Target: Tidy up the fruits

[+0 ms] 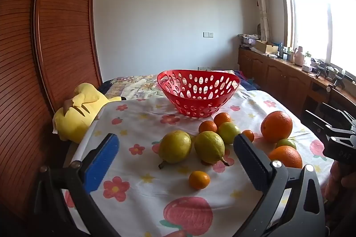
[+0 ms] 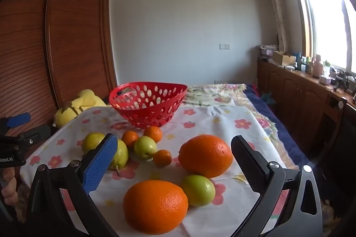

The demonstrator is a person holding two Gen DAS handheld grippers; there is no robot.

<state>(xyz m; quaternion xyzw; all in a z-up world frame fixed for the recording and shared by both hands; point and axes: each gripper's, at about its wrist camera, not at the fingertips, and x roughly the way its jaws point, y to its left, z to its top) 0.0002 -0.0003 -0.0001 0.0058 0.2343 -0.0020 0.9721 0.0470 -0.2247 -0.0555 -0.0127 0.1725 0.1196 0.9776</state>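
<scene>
A red perforated basket (image 1: 198, 93) (image 2: 148, 102) stands empty at the far side of the flowered cloth. In front of it lie two yellow-green pears (image 1: 175, 146), several small tangerines (image 1: 199, 179), green apples (image 2: 198, 190) and two big oranges (image 2: 205, 155) (image 2: 155, 205). My left gripper (image 1: 175, 152) hovers open over the cloth, the pears beyond its fingertips. Wide open too, my right gripper (image 2: 173, 155) hangs above the near orange and a green apple. Neither holds anything.
A yellow plush toy (image 1: 77, 112) lies at the cloth's left edge beside a wooden wardrobe (image 1: 55, 37). A cluttered wooden sideboard (image 1: 289, 72) runs under the window on the right. A hand (image 2: 9, 183) grips the left tool.
</scene>
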